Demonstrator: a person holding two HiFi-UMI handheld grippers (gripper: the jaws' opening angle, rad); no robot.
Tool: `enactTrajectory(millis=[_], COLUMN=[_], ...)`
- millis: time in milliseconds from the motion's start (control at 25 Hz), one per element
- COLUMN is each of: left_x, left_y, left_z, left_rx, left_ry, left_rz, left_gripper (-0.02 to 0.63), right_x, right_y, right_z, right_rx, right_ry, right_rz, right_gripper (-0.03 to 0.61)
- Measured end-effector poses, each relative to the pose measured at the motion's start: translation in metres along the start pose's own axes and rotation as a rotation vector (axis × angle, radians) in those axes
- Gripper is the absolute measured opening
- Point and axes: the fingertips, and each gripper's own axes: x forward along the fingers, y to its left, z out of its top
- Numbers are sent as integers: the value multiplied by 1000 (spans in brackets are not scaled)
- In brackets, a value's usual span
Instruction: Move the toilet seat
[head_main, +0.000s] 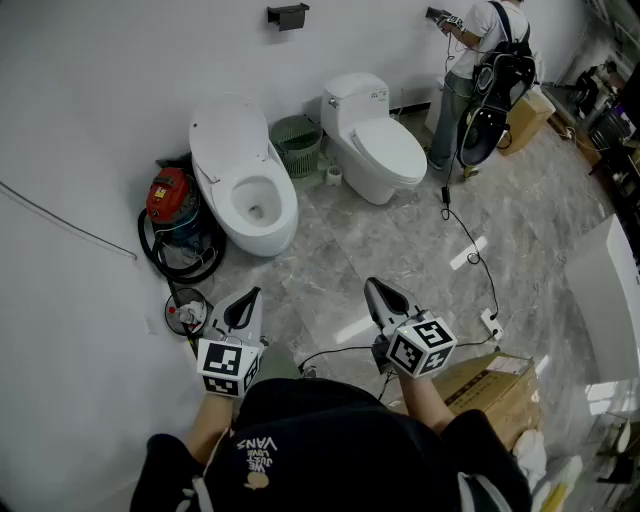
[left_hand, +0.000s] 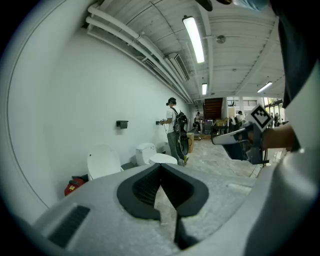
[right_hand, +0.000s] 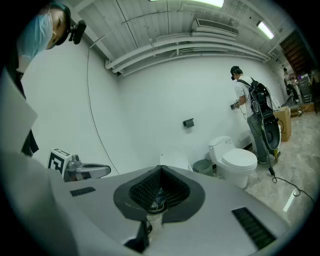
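Hovering above the grey marble floor, the left claw and the right claw are both clenched shut with nothing grasped. The toilet seat is seen raised upright, well ahead of the left claw and untouched.

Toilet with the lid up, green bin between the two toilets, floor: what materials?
Toilet: glazed ceramic by the look, smooth glossy white bowl.
Bin: probably plastic, green slatted walls.
Floor: polished stone or stone-look tile, grey veining with bright light reflections; can't tell which.
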Motion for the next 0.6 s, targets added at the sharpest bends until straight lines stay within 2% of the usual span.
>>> enactTrajectory(millis=[240,520,560,600], left_x=[1,20,26,32], left_y=[7,40,47,54], left_z=[-2,-4,-5,-5], left_rx=[14,-35,-44,-56], left_ry=[-12,-42,-43,-43], left_rz=[10,24,19,11], left_gripper=[9,9,52,145], right_x=[9,44,51,59], right_y=[-6,-20,-22,-23], right_z=[-4,2,3,3], right_rx=[23,89,94,102], right_ry=[-15,-50,-47,-41], right_rz=[0,-11,-14,-17], right_gripper=[0,0,9,47])
